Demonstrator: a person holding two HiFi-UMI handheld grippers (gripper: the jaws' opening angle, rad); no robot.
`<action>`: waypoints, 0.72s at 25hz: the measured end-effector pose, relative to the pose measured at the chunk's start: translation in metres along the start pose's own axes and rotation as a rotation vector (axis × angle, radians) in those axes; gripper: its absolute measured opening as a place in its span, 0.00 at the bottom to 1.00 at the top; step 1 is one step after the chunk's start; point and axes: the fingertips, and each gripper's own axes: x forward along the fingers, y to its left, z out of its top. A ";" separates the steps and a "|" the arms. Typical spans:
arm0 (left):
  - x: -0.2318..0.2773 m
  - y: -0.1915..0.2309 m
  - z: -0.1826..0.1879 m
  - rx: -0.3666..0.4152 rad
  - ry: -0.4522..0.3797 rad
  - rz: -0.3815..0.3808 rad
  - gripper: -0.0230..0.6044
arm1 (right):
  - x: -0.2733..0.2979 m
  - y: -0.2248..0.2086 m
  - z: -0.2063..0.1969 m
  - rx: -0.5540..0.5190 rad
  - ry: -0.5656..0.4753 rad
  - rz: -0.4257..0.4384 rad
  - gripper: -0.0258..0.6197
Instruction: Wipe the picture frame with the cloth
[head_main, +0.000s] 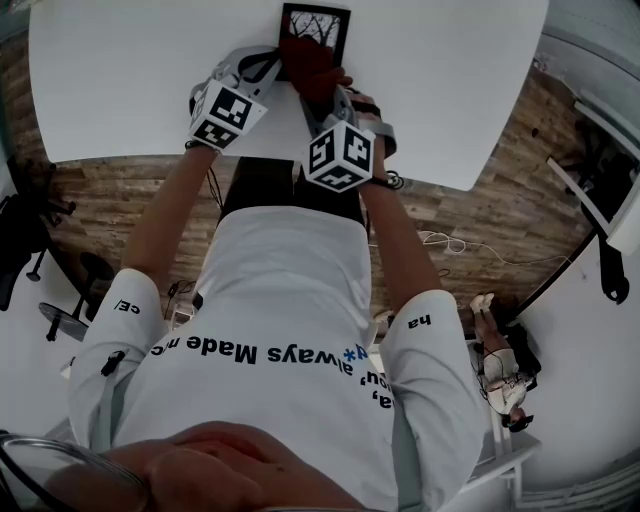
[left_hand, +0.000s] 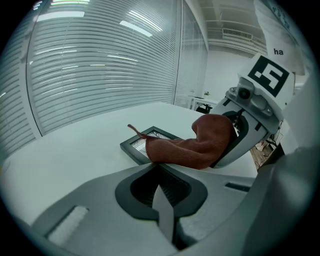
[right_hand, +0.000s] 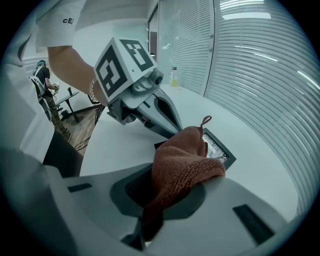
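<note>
- The left tongs (left_hand: 160, 195) are closed with nothing between them. Their tip reaches to the left side of the picture frame (head_main: 315, 30). I cannot tell whether it presses on the frame or only sits just beside it.
- The frame is dark-edged and lies flat on the white tabletop (head_main: 120, 80), straight ahead of the person. It sits in from the near edge and roughly midway between the tabletop's left and right edges.
- The red-brown cloth (right_hand: 182, 167) is draped over the near part of the frame and touches it. A small loop sticks up from the far end of the cloth. The far part of the glass and the far corners are uncovered.
- The right tongs (right_hand: 150, 215) are clamped on a bunched fold of the cloth and hold it down onto the frame from the near-right side.
- Progress, as a judgement: the cloth is gripped and brought onto the frame, so the wiping seems under way rather than finished.
- Left to do, as a judgement: the uncovered far glass and the border would probably need passes. No dust or smears can be made out, so how clean any part is cannot be told.
</note>
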 end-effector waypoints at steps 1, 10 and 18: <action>0.000 0.000 0.000 -0.003 -0.001 -0.001 0.04 | 0.000 0.005 -0.003 0.001 0.005 0.006 0.08; 0.002 -0.001 0.001 -0.012 -0.011 -0.002 0.04 | -0.029 0.005 -0.001 -0.014 -0.021 -0.016 0.08; 0.002 0.000 -0.001 -0.014 -0.004 -0.001 0.04 | -0.090 -0.107 0.060 -0.045 -0.190 -0.313 0.08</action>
